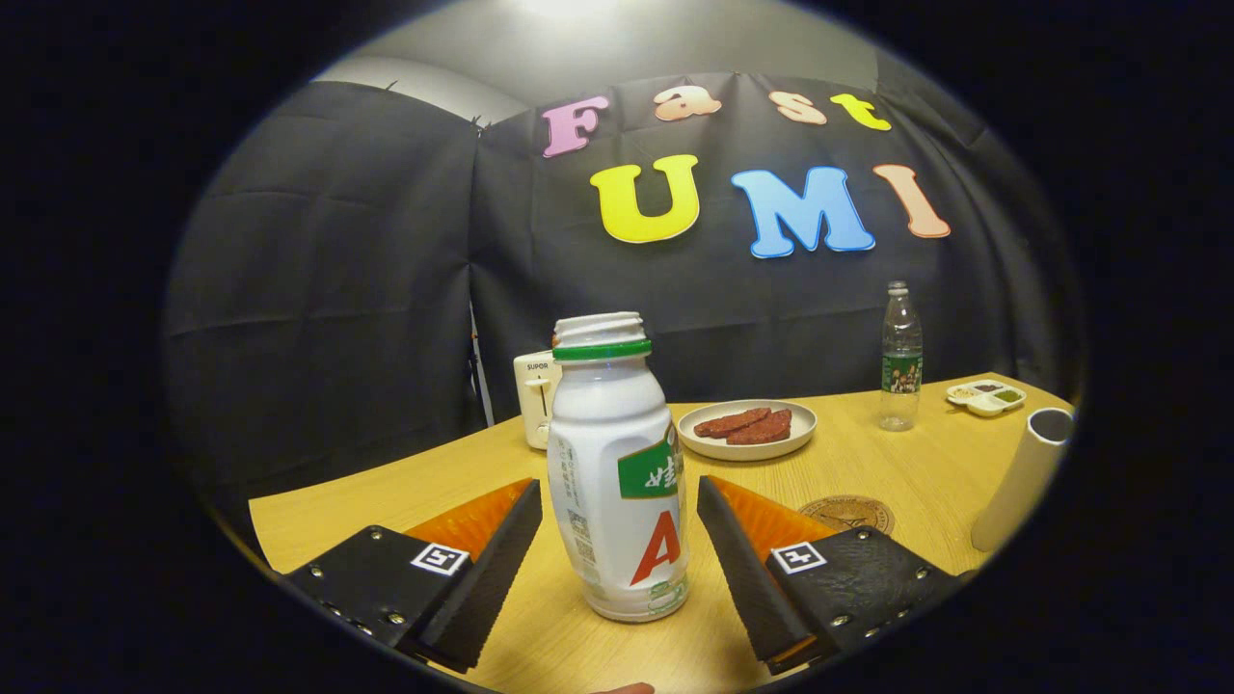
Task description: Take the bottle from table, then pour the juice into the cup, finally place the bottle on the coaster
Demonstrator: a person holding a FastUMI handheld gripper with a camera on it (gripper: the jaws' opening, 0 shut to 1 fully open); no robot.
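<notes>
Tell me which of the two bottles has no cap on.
The white bottle standing on the table between the open gripper fingers: its neck is open. The clear bottle far beyond, near the small tray, has its cap on.

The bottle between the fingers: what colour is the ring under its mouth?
Green, on the bottle, in the gripper view.

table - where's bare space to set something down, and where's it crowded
Free: table between plate and clear bottle, and wood left of the white bottle. Crowded: the open gripper flanks that bottle; coaster and cup sit right.
</notes>
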